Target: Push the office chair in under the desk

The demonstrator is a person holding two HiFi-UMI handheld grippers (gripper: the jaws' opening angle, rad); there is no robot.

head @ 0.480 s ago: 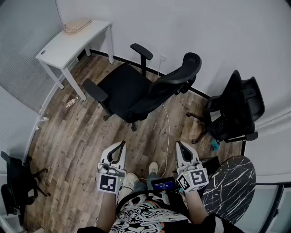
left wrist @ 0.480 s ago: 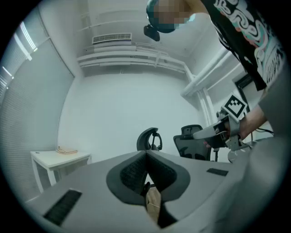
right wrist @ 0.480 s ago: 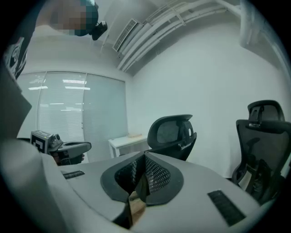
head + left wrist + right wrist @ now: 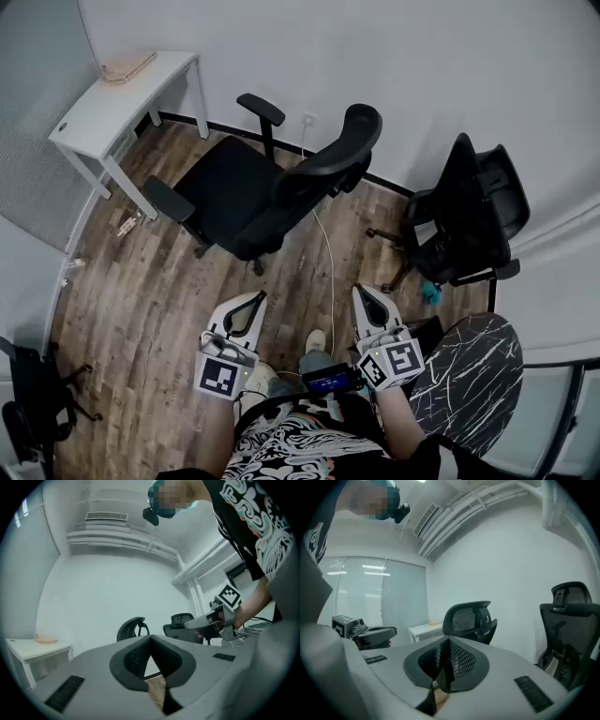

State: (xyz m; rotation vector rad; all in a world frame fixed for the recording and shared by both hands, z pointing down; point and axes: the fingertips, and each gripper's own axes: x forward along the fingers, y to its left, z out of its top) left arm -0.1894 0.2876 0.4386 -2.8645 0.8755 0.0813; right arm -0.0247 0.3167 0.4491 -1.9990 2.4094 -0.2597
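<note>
Well short of the office chair and desk, left gripper and right gripper hover with jaws together, empty, presumably since pushing needs no grasp.

Wood floor bears the office chair, another chair and the desk.

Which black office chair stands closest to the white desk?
The middle chair, its armrest close to the desk; the chair by the right wall and the chair at bottom left stand farther off.
</note>
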